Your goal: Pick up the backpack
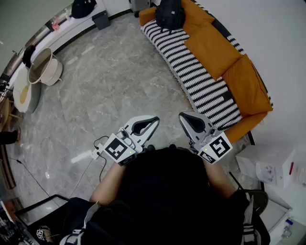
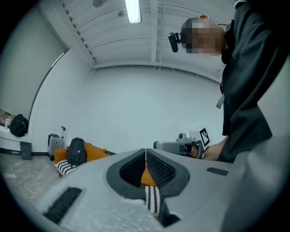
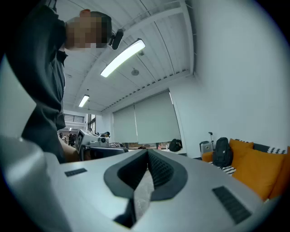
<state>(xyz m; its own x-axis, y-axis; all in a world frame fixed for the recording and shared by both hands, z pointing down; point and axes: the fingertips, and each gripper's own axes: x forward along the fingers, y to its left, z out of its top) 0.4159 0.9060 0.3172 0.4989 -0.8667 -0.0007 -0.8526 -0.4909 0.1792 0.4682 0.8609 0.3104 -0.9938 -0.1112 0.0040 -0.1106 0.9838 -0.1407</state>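
Note:
A black backpack (image 1: 169, 14) stands upright on the far end of an orange sofa (image 1: 215, 48), on its black-and-white striped seat cover. It shows small in the left gripper view as the backpack (image 2: 76, 152) and in the right gripper view as the backpack (image 3: 221, 152). My left gripper (image 1: 156, 119) and right gripper (image 1: 181, 116) are held level close to the person's body, far from the backpack. Both are shut with nothing between their jaws. In its own view the left gripper (image 2: 145, 150) has its tips together, and so has the right gripper (image 3: 147, 152).
Grey marble floor (image 1: 110, 81) lies between me and the sofa. A round beige tub (image 1: 44, 66) and a low bench with a dark bag (image 1: 82, 8) stand at the far left. White boxes (image 1: 270, 165) sit at the right. A cable (image 1: 93, 155) runs over the floor near my feet.

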